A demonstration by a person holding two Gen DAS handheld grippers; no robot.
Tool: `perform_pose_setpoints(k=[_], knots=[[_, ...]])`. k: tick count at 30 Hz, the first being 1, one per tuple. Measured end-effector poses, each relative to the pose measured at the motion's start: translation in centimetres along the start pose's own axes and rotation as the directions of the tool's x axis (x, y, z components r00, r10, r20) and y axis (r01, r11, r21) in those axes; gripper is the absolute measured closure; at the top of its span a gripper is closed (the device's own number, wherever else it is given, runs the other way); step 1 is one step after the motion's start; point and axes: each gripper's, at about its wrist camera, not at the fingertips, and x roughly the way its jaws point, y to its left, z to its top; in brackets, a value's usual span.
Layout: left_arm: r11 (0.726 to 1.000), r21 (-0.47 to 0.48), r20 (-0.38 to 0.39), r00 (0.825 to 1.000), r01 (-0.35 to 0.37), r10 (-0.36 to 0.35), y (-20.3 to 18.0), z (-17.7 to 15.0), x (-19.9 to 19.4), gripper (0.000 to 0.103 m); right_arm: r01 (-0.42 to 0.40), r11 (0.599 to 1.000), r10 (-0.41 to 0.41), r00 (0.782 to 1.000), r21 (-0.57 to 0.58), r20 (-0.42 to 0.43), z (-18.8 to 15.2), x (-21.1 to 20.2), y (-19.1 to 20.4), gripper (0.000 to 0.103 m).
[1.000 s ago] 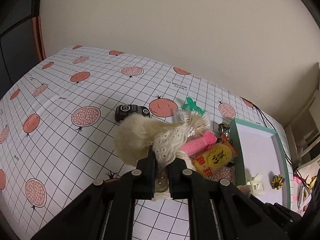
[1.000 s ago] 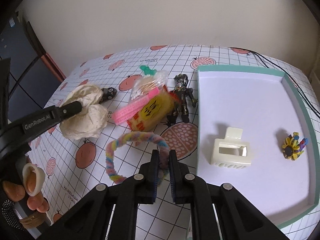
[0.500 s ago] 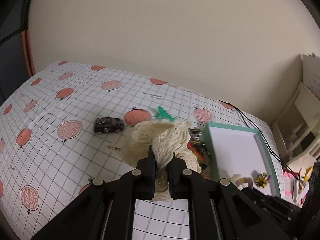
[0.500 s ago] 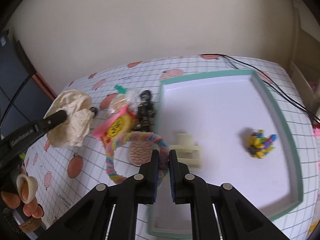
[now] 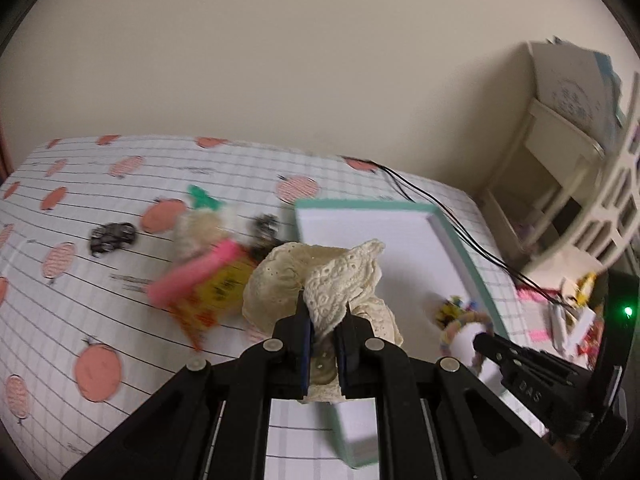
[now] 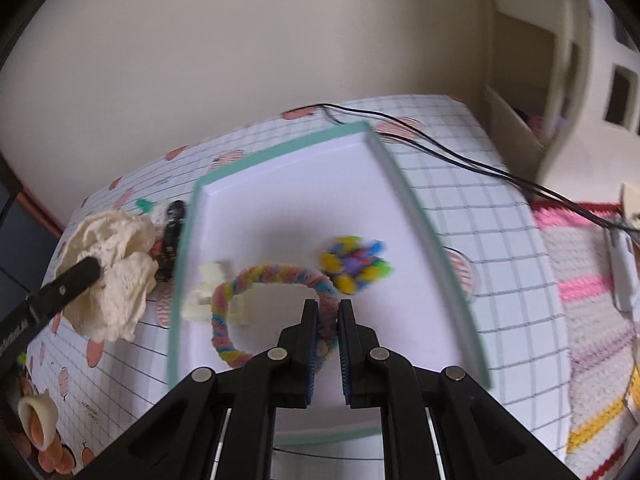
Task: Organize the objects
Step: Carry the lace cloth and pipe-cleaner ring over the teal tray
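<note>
my left hand-held gripper [image 5: 323, 320] is clamped on the cream lace cloth [image 5: 320, 280] at the green tray [image 6: 420, 216] edge, right hand-held gripper [image 6: 328, 320] pinching the rainbow fuzzy ring [image 6: 276, 274] over the tray

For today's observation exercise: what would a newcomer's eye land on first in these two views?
The cream lace cloth bunched in the left gripper, held at the tray's left edge. Next, the rainbow fuzzy ring pinched by the right gripper over the tray, beside a multicoloured pom-pom.

I can read nothing for certain; the lettering on my right gripper [image 5: 486, 344] is blurred.
</note>
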Motion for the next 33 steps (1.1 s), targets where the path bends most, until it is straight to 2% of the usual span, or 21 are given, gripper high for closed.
perform_pose_setpoints(k=[6, 11, 13, 17, 21, 26, 29, 33], knots=[[0.995, 0.086, -0.025, 0.999, 0.04, -0.038, -3.3, -0.9, 0.5, 0.093, 0.042, 0.998, -0.041, 0.999, 0.05, -0.026, -0.3, 0.4, -3.1, 0.093], [0.989, 0.127, -0.087, 0.994, 0.078, -0.067, -4.8, -1.5, 1.8, 0.093, 0.056, 0.997, -0.053, 0.997, 0.06, -0.059, -0.6, 0.9, -3.6, 0.093], [0.986, 0.154, -0.106, 0.993, 0.07, -0.054, -5.2, -1.8, 2.2, 0.092, 0.073, 0.996, -0.069, 0.994, 0.042, -0.08, -0.9, 1.2, -3.3, 0.093], [0.98, 0.185, -0.183, 0.982, 0.079, -0.044, -5.5, -2.5, 3.7, 0.092, 0.094, 0.996, -0.094, 0.99, -0.001, -0.107, -1.1, 1.9, -2.4, 0.093], [0.974, 0.196, -0.254, 0.965, 0.117, -0.065, -5.6, -3.4, 4.6, 0.092, 0.1, 0.995, -0.1, 0.986, -0.006, -0.134, -1.4, 2.6, -2.2, 0.093], [0.967, 0.24, -0.338, 0.941, 0.081, 0.005, -5.6, -5.0, 6.5, 0.092, 0.118, 0.992, -0.122, 0.978, -0.032, -0.172, -1.8, 3.4, -1.8, 0.093], [0.964, 0.258, -0.363, 0.931, 0.06, 0.039, -5.4, -5.7, 7.4, 0.091, 0.123, 0.991, -0.13, 0.974, -0.044, -0.185, -1.9, 3.6, -1.7, 0.093], [0.969, 0.236, -0.37, 0.929, 0.068, 0.025, -4.9, -5.8, 7.6, 0.09, 0.127, 0.991, -0.134, 0.974, -0.051, -0.185, -2.1, 3.6, -1.7, 0.092]])
